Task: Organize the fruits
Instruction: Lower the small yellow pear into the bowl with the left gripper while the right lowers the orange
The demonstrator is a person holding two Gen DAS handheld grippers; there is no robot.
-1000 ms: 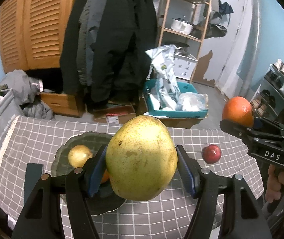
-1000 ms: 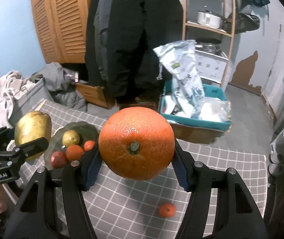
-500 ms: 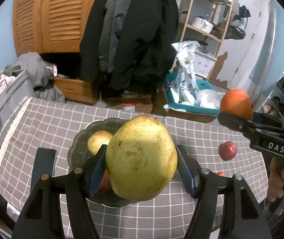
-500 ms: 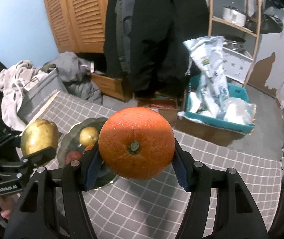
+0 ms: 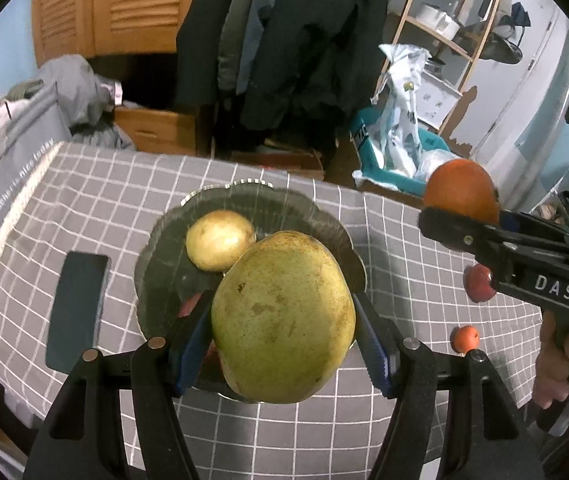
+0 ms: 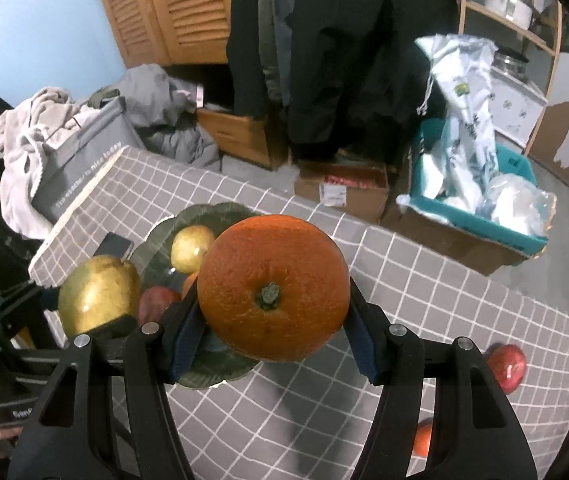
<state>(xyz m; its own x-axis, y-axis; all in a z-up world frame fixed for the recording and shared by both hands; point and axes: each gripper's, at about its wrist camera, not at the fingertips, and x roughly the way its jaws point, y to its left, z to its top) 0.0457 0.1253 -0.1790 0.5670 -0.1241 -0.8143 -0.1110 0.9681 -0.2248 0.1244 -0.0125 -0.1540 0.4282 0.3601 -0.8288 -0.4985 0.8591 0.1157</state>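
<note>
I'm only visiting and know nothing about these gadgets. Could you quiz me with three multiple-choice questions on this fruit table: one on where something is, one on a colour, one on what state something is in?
1. Where does the phone lie?
A. on the tablecloth left of the plate
B. on the plate
C. in the teal box

2. What colour is the fruit in the right gripper?
A. green
B. orange
C. purple

3. What is the left gripper doing?
A. hanging empty
B. clamping a pear
C. gripping the plate's rim

Answers:
1 A, it lies flat beside the plate.
2 B, an orange sits between its fingers.
3 B, both pads press the pear.
</note>
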